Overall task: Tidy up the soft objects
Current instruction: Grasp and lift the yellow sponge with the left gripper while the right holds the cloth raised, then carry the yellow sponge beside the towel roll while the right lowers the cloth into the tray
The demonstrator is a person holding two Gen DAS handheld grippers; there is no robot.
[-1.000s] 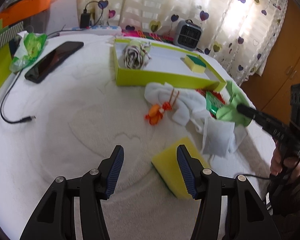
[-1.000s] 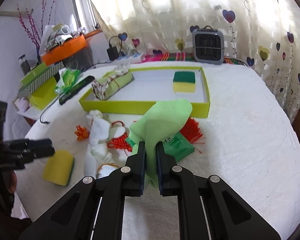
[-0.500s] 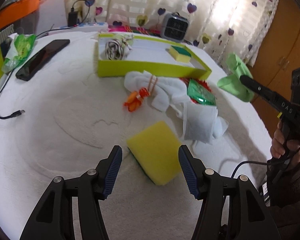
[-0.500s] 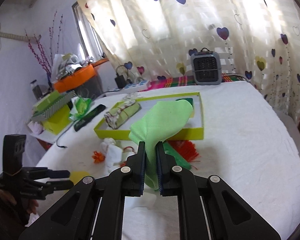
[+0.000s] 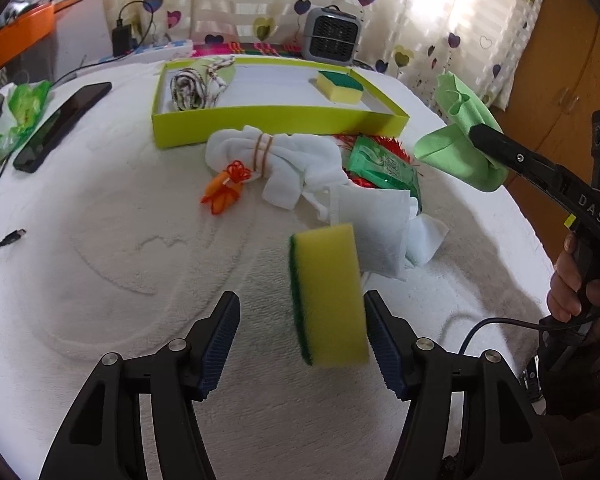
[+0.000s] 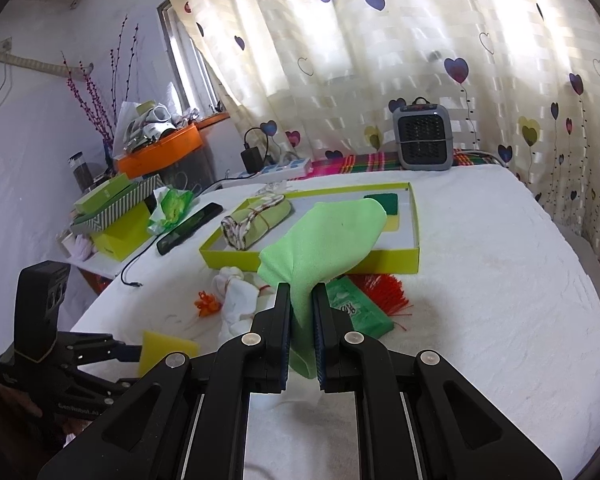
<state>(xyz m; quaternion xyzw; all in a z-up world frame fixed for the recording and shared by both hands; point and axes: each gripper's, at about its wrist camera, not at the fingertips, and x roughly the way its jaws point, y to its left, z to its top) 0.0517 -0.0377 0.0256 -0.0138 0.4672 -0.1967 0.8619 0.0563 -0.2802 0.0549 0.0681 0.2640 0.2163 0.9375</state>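
Note:
A yellow sponge with a green scrub side stands on its edge on the white cover, between the jaws of my left gripper. Those jaws are opening; the sponge leans by the right finger and the left pad is well clear of it. My right gripper is shut on a light green cloth, held in the air above the pile. The lime tray behind holds a rolled striped cloth and another sponge.
In front of the tray lie a white cloth bundle, an orange ribbon, a green packet and white wipes. A phone and a cable are at the left, a small heater at the back.
The left jaws have widened and now flank the sponge, which has gone from lying flat to standing on edge. The right gripper has lifted the green cloth off the pile.

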